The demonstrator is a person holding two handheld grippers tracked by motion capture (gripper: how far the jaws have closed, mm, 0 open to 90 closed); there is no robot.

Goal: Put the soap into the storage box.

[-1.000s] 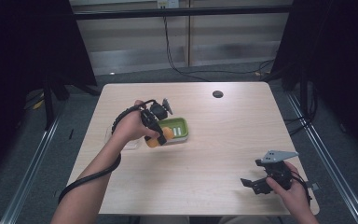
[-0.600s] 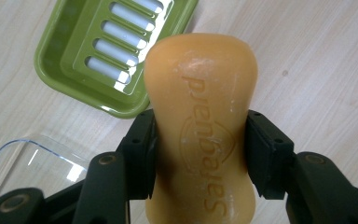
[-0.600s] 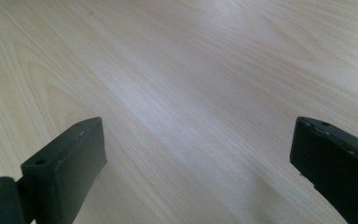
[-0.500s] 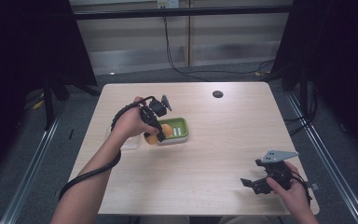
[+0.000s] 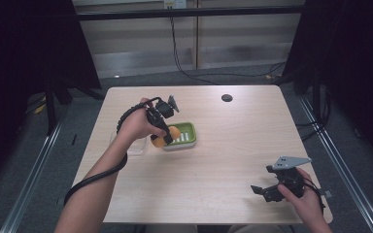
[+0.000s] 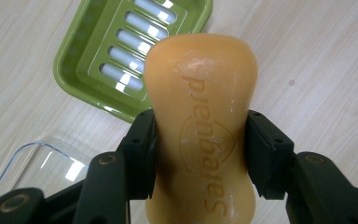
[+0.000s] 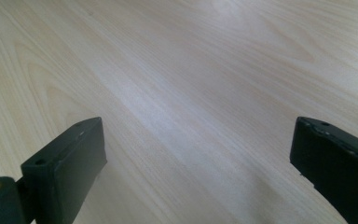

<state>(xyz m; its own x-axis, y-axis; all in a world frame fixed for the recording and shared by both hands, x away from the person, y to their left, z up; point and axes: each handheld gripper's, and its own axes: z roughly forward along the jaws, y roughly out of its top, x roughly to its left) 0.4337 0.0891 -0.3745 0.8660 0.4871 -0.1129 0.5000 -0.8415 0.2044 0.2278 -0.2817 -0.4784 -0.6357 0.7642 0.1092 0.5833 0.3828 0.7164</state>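
The left tool (image 6: 200, 154) is clamped on the orange waisted bar of soap (image 6: 203, 126), one jaw on each side of its narrow middle; the soap stands up between the jaws, above the near edge of the green slotted plastic soap dish (image 6: 98, 70); a clear plastic lid (image 6: 42, 163) lies just beside the dish on the light wooden worktop (image 5: 233, 145); the right tool (image 5: 267, 191), jaws wide apart, holds nothing and rests low over the bare worktop, well apart from the dish.

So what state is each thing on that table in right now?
Left gripper: shut on the soap.
Soap bar: orange, held above the table.
Soap dish: green, empty, flat on the table.
Clear lid: lying beside the dish.
Right gripper: open, holding nothing.
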